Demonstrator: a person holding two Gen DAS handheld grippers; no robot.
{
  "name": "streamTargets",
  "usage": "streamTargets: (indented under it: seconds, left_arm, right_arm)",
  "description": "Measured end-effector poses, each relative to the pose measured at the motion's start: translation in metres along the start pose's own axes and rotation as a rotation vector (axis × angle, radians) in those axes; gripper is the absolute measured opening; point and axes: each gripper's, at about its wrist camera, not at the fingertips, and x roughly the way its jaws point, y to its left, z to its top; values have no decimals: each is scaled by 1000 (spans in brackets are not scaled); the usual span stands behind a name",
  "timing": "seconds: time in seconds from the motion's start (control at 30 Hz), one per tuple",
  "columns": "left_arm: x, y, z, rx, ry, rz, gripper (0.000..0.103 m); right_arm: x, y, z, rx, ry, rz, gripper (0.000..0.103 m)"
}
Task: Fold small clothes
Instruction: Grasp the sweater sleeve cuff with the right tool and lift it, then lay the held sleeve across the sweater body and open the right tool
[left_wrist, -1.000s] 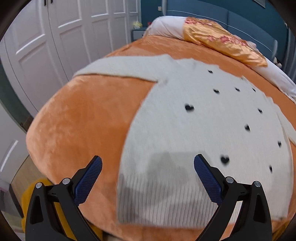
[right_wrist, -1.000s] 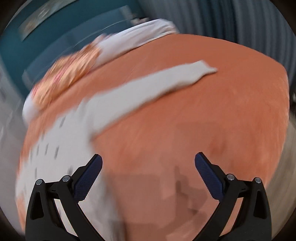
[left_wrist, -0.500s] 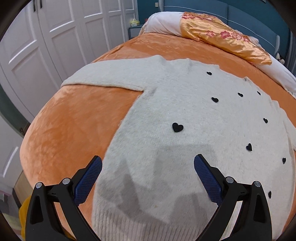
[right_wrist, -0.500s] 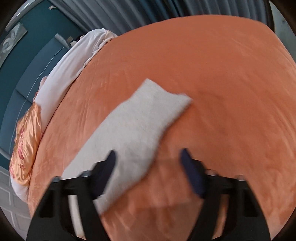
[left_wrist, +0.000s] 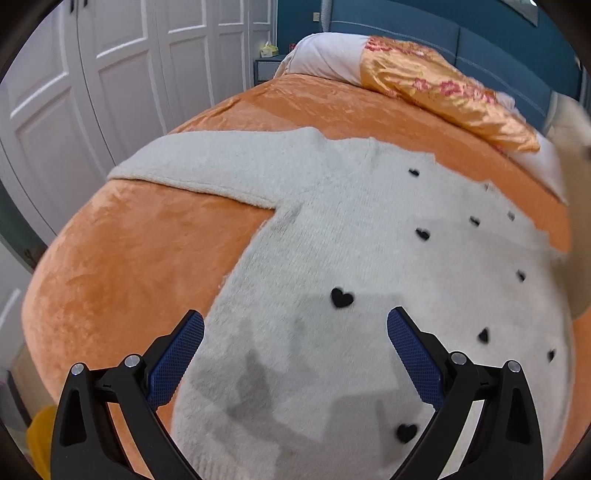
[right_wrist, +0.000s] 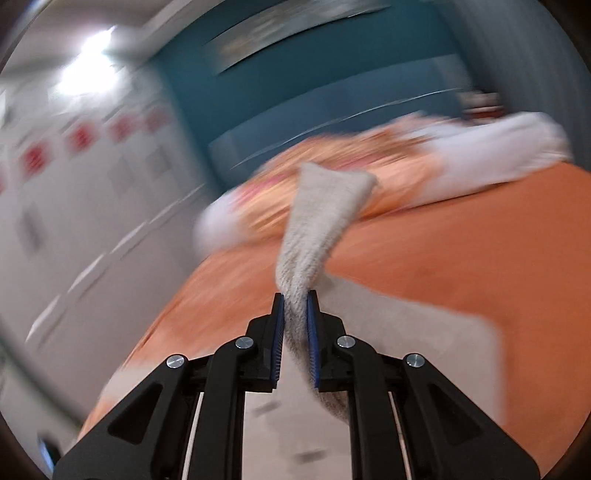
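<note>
A cream knit sweater (left_wrist: 369, 258) with small black hearts lies spread on the orange bedspread (left_wrist: 147, 258). Its left sleeve (left_wrist: 221, 166) stretches out flat towards the wardrobe. My left gripper (left_wrist: 295, 336) hovers open over the sweater's lower body, nothing between its blue pads. In the right wrist view my right gripper (right_wrist: 295, 306) has its jaws closing on the sweater's other sleeve (right_wrist: 317, 229), which is pinched between the pads and lifted off the bed, its cuff end sticking up past the fingertips. That view is blurred by motion.
White wardrobe doors (left_wrist: 92, 92) stand along the left of the bed. A white pillow (left_wrist: 325, 55) and an orange flowered quilt (left_wrist: 443, 92) lie at the head, against a teal headboard (left_wrist: 498, 48). A small bedside cabinet (left_wrist: 267, 66) sits in the corner.
My right gripper closed from wide open onto the sleeve and lifted it off the bed. My left gripper moved forward over the sweater's body, staying open.
</note>
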Motion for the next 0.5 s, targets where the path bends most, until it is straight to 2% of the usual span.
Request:
streamTargets:
  seconds: [0.03,0.1,0.17,0.2,0.27,0.3,0.33,0.37,0.4,0.43,0.5]
  left_arm:
    - [1,0,2,-10,5,-15,97]
    - [5,0,9,-25,23,-63,97]
    - [12,-4,16,-31,49,-109,97]
    - [15,-5,20,-34,56,-130,97]
    - [24,-9,29,-43,63,-175,97]
    - [33,-12,35,-50,75,-209,97]
    - [41,-16,40,-58,89,-224,97]
    - [52,-21,45,-69,106,-250,97]
    - [62,-25,49,-78,117,-257,97]
    - [73,-30,54,-87,130,-253,97]
    - [95,-38,62,-105,160,-267,97]
  right_arm:
    - [26,34,-24,-55,73,42,15]
    - [68,75,-76,-123,212,64,28]
    - [101,104,-138,-196,364,36,28]
    - [104,110,-158,-211,409,12,28]
    - [92,109,-172,-189,429,3,32]
    - [79,105,-173,-158,422,12,42]
    - [64,97,-171,-125,404,3,46]
    - [39,83,-165,-89,355,-41,54]
    - [33,72,-158,-74,328,-70,56]
    - [10,54,-151,-49,286,-138,57]
    - [-3,12,-138,4,267,-240,58]
